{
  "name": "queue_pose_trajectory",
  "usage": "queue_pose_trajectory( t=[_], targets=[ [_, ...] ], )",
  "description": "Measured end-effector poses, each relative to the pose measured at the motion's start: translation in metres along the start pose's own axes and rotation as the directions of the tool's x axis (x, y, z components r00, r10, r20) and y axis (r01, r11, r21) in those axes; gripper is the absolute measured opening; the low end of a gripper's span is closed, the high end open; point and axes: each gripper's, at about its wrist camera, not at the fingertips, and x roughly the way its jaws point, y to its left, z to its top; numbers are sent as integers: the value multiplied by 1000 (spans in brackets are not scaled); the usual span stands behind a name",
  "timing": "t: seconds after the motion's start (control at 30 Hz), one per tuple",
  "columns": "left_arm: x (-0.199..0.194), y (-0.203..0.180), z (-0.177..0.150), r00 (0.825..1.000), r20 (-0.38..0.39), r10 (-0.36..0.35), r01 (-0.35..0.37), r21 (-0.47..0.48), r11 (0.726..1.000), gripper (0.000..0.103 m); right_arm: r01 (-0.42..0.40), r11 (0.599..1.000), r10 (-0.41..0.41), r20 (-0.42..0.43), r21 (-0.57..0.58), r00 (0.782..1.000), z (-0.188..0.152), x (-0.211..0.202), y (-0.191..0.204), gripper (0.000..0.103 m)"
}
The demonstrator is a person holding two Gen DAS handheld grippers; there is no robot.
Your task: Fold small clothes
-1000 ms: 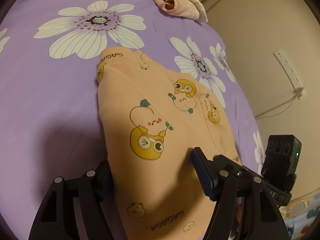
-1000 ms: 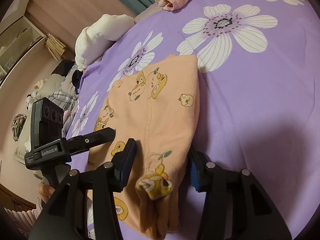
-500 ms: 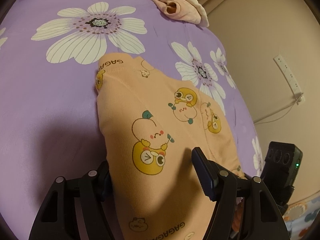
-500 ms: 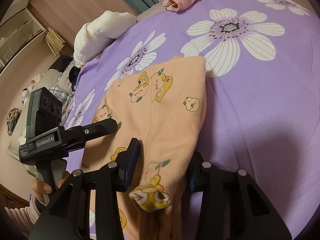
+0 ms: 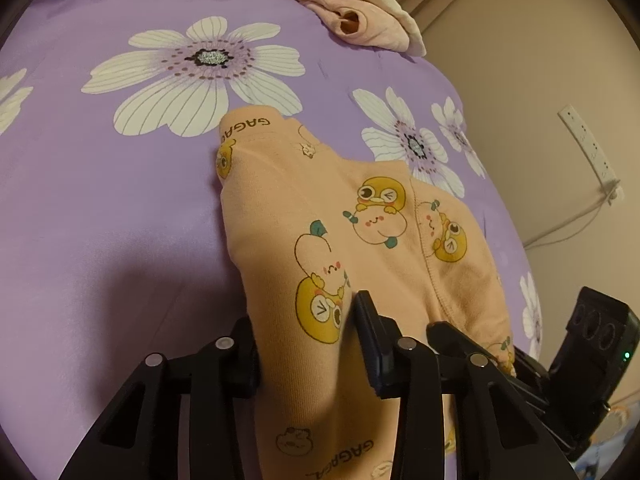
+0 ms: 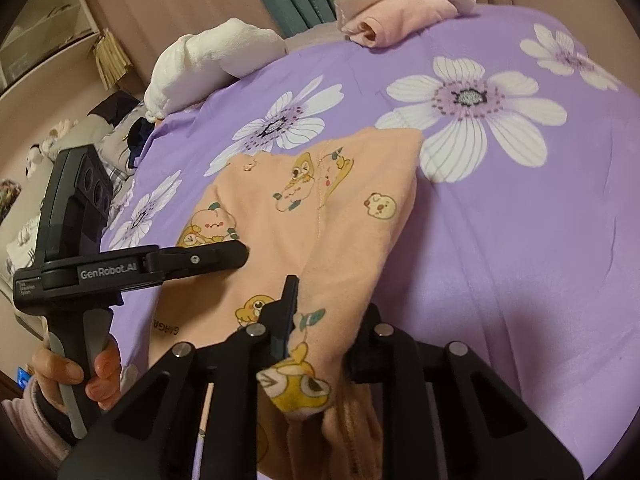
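Observation:
A small peach garment (image 5: 360,240) printed with yellow cartoon animals lies folded on the purple flowered bed cover (image 5: 100,220). My left gripper (image 5: 304,336) straddles the garment's near left fold. Its jaws are closing and the bunched cloth fills the gap between the pads. In the right wrist view the same garment (image 6: 320,208) tents up toward my right gripper (image 6: 324,328). Its jaws are closing too, pinching the near right corner. The left gripper (image 6: 200,258), held by a hand (image 6: 68,372), reaches onto the cloth from the left.
A pile of pink and cream folded clothes (image 5: 360,20) sits at the bed's far edge. A white plush pillow (image 6: 212,56) lies at the back left. A wall with a power strip (image 5: 588,148) runs along the right of the bed. Purple cover (image 6: 520,260) spreads to the right.
Both pairs of jaws have narrowed onto the garment's near edge. The right gripper has lifted and rolled a little, and the cloth now rises in a ridge toward it.

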Motion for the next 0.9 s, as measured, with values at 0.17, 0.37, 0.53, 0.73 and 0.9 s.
queue_pose_trajectory(
  t=[0.17,0.37,0.53,0.73,0.9],
  targets=[
    [-7,-3,-3,1000,16,-7,7,8,1000,31,14,1000,-13,35,-25,999,-1,-9,9,18],
    [-17,-10,-9,1000,28,-10,9,26,1000,31,18,998,-15,60,-59,998,-6,-21,23,18],
    [-26,-13,-15,999,36,-12,11,33,999,31,9,998,-4,71,-69,997,-11,-29,34,18],
    [-36,-12,-24,999,42,-11,10,35,999,31,4,996,2,70,-85,998,-19,-35,45,18],
    [-46,-11,-31,998,54,-14,12,29,1000,31,-4,995,12,73,-97,997,-24,-41,54,18]
  ],
)
